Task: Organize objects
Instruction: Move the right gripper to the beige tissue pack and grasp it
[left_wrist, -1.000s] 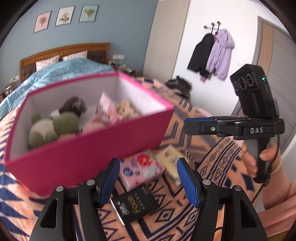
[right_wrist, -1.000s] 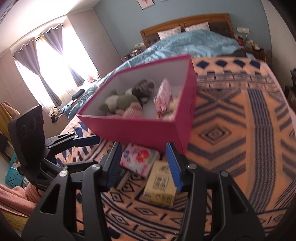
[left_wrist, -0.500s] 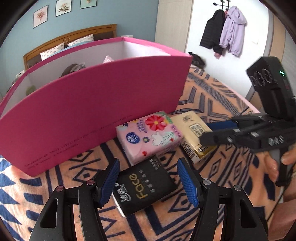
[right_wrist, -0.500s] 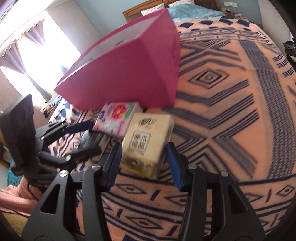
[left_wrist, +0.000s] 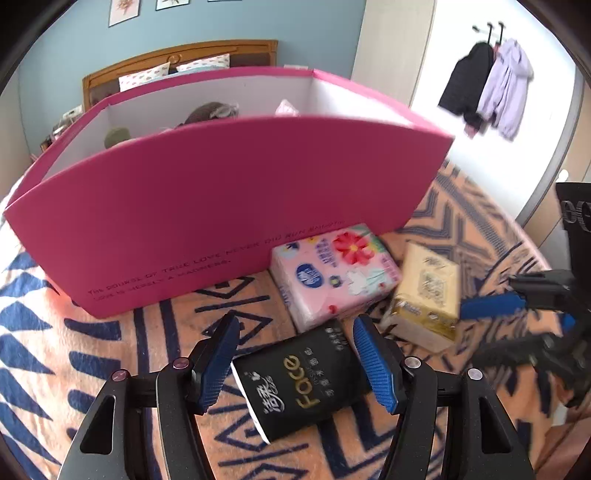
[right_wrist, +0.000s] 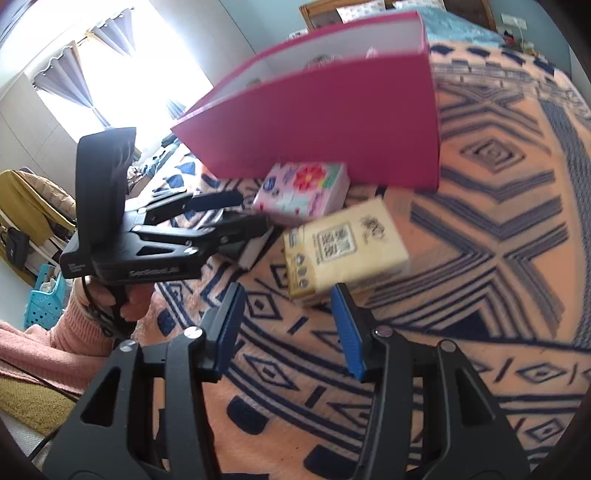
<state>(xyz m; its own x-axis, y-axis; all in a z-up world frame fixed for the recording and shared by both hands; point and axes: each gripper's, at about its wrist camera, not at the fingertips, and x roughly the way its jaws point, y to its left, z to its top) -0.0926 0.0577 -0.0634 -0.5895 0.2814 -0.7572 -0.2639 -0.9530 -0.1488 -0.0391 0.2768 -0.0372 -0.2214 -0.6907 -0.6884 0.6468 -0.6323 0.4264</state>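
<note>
Black wrapping marks the tissue pack (left_wrist: 306, 380) that sits nearest the left tongs (left_wrist: 297, 360): it lies flat on the patterned bed blanket (left_wrist: 110, 332), partly between the two blue pads, its long axis running roughly along the line the tongs point, tilted a little toward the right pad. The pads stand apart on either side of it and do not press it, so the left tongs are released around the pack rather than grasping it.

Just beyond it, touching the near wall of the pink storage box (left_wrist: 221, 206), lies the pink floral tissue pack (left_wrist: 332, 273), and beside that, to the right, the yellow tissue pack (right_wrist: 343, 247). That yellow one lies straight ahead of the right tongs (right_wrist: 291, 325), just past the fingertips and not yet between them; its long axis runs slantwise across the gap. The right tongs are likewise released, holding nothing.

So each hand has its own pack: the left is nearer the black one, the right nearer the yellow one. In all likelihood the coming move is a short push forward and a squeeze, with the box, already holding plush toys (left_wrist: 210, 110), rising directly behind as the place to drop them.
</note>
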